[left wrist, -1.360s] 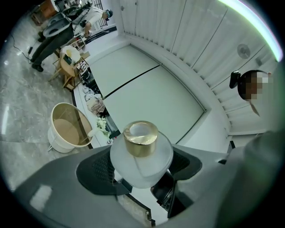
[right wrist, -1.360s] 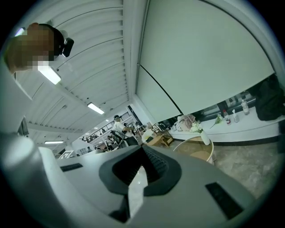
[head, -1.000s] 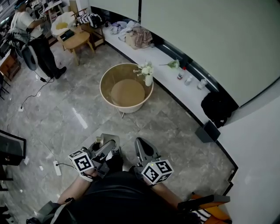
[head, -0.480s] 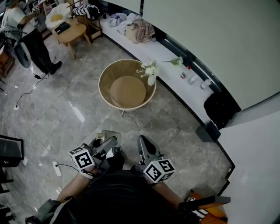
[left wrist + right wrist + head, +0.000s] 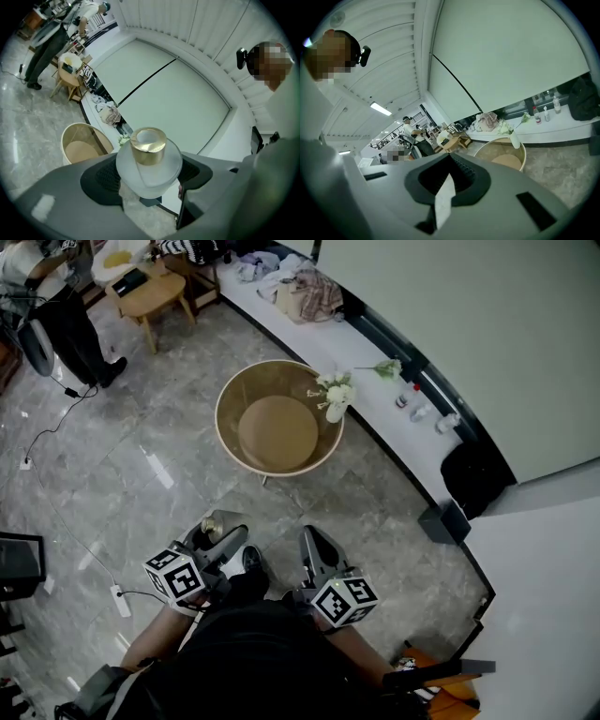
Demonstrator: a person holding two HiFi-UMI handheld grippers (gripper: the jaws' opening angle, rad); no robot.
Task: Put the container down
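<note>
A: Since the left hand-held gripper (image 5: 150, 180) stands wide, what's inside?
B: The frosted, gold-capped container (image 5: 149, 157), clamped between its pads, well apart from the round tabletop (image 5: 232, 397).
A: And the right hand-held gripper (image 5: 449, 185)?
B: Jaws together, empty.

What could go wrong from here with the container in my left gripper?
The left gripper pinches the frosted container on its rounded, smooth body, so it might slip or tilt. The flower vase stands at the rim of the round table; setting down near it may knock it over.
</note>
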